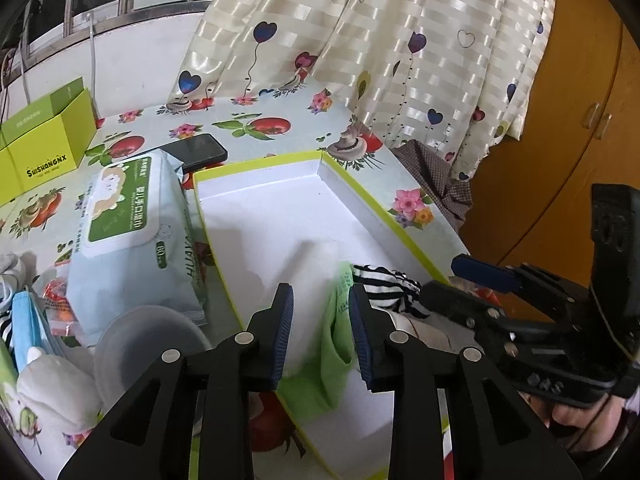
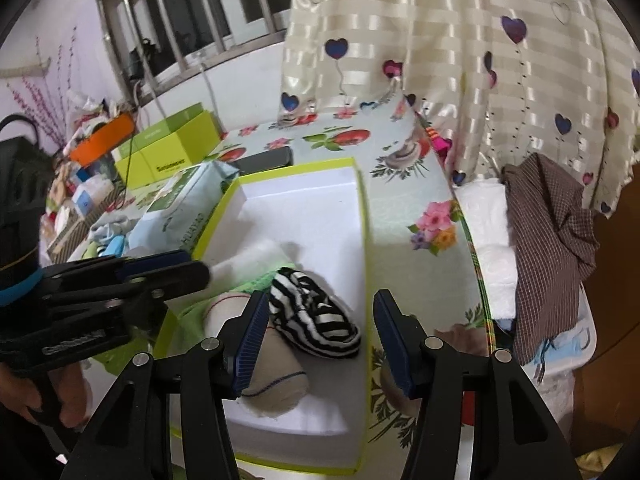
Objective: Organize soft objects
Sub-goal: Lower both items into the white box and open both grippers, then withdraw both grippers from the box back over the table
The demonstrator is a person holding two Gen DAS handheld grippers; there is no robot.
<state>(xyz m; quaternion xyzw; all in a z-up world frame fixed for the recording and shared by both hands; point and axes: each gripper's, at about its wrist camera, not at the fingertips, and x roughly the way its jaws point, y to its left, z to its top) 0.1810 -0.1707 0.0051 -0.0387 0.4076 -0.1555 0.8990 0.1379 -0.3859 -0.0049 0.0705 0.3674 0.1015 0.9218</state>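
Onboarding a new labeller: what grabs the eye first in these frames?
The white, lime-rimmed box mid-table, with the striped sock, a beige sock and a green cloth bunched at its near end. Both grippers hover there, open. A wipes pack lies left of the box.

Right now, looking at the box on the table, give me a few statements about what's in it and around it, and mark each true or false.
1. The black-and-white striped sock lies inside the box. True.
2. The right gripper is clamped on the striped sock. False: its jaws stand open, nothing pressed between them.
3. The wipes pack lies outside the box, beside it. True.
4. The phone lies inside the box. False: it rests on the tablecloth behind the wipes pack.
5. A green cloth is in the box. True.
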